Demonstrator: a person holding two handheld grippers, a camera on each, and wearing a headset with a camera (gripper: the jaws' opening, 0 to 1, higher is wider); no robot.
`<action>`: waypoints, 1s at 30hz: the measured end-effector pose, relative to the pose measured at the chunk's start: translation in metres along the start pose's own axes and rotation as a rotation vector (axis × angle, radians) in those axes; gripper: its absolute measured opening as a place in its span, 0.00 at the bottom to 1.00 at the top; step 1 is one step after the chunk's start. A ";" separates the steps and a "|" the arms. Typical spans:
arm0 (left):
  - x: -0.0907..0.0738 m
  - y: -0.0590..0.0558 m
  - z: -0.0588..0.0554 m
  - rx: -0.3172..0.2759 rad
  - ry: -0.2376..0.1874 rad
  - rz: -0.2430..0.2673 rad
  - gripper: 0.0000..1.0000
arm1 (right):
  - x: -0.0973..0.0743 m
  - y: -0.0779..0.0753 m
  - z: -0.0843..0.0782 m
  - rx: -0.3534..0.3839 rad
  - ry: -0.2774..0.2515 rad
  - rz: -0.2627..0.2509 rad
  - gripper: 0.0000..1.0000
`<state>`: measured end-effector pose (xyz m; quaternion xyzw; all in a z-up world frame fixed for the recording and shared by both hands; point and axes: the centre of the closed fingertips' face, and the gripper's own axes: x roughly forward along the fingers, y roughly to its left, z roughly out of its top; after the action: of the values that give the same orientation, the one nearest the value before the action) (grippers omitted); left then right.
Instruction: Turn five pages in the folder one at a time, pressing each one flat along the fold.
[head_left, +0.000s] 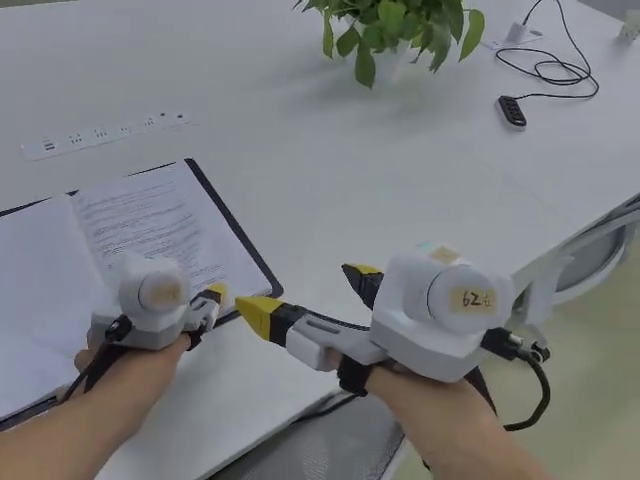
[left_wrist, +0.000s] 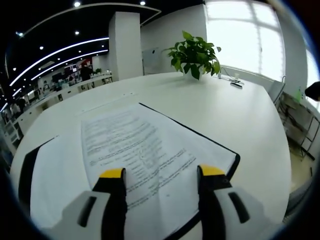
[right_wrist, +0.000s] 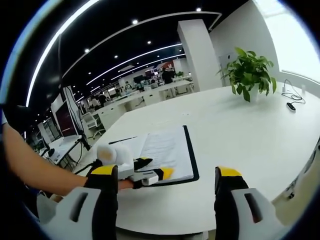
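Observation:
The black folder (head_left: 232, 228) lies open at the table's left, with printed pages (head_left: 150, 225) facing up. My left gripper (head_left: 208, 303) hovers over the lower corner of the right-hand page, open; in the left gripper view its yellow-tipped jaws (left_wrist: 162, 172) straddle the printed page (left_wrist: 140, 150) with nothing between them. My right gripper (head_left: 310, 293) is off the folder's right edge, above the bare table near the front edge, jaws wide open and empty. The right gripper view (right_wrist: 166, 171) looks across at the folder (right_wrist: 167, 150) and the left gripper (right_wrist: 127, 165).
A potted plant (head_left: 395, 30) stands at the back of the white table (head_left: 400, 180). A white power strip (head_left: 100, 135) lies behind the folder. A black device with a cable (head_left: 511, 110) is at the far right. A chair (head_left: 590, 260) sits beyond the table's right edge.

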<state>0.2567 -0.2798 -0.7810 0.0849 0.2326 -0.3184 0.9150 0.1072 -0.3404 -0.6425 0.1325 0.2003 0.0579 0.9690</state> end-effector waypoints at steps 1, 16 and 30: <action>0.000 0.000 0.000 0.003 -0.008 0.001 0.57 | 0.000 0.000 -0.001 0.002 0.001 -0.001 0.78; -0.003 0.001 0.000 -0.009 -0.129 -0.003 0.45 | -0.001 -0.004 -0.010 0.022 0.010 -0.018 0.75; -0.004 0.018 -0.001 -0.057 -0.154 0.039 0.12 | 0.025 -0.009 -0.003 0.008 0.053 0.016 0.71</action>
<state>0.2649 -0.2633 -0.7798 0.0384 0.1689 -0.2993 0.9383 0.1291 -0.3436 -0.6571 0.1363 0.2252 0.0684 0.9623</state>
